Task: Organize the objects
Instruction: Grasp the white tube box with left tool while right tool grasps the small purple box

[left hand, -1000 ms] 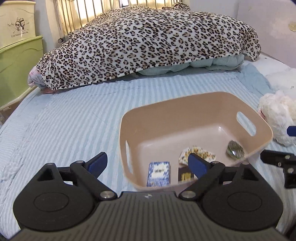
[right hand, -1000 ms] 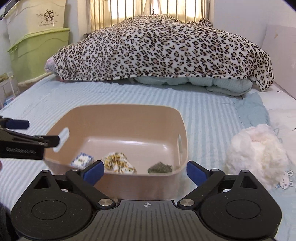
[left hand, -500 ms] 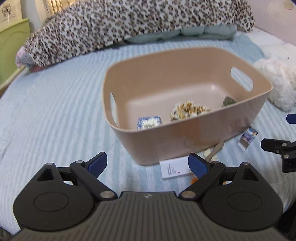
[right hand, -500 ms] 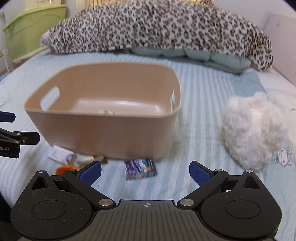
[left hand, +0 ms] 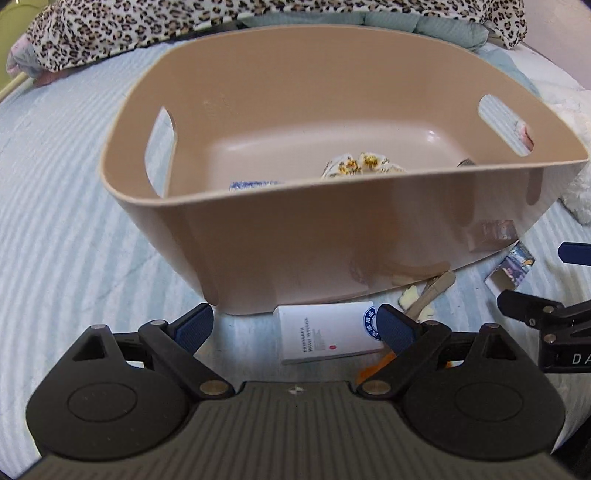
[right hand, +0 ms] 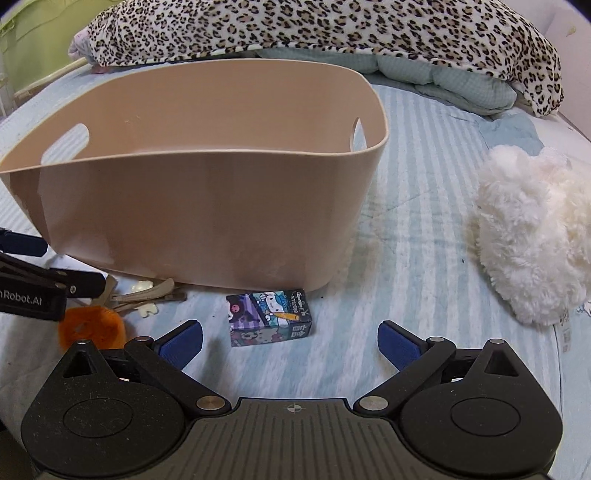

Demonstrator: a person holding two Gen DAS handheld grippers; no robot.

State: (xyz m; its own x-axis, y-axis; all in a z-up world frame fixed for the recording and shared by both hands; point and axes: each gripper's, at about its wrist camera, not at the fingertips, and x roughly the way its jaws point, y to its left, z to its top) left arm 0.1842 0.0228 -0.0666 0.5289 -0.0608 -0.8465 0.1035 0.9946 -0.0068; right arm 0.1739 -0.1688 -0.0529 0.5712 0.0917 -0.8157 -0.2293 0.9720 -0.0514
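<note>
A tan plastic basket (left hand: 332, 236) (right hand: 207, 206) sits on the striped bed, holding a floral cloth bundle (left hand: 364, 166) and a blue patterned item (left hand: 255, 184). In front of it lie a white booklet (left hand: 325, 332), hair clips (left hand: 428, 295) (right hand: 147, 295), an orange item (right hand: 90, 325) and a small cartoon box (right hand: 271, 321) (left hand: 511, 264). My left gripper (left hand: 295, 328) is open, low over the booklet. Just short of the cartoon box, my right gripper (right hand: 290, 341) is open with nothing in it.
A white plush toy (right hand: 535, 232) lies right of the basket. A leopard-print blanket (right hand: 332, 29) over a pale quilt fills the far end of the bed. A green storage bin (right hand: 22, 40) stands at the far left.
Both grippers have come down and closer to the bed in front of the basket. The loose items by its near wall have come into view. Both stay open.
</note>
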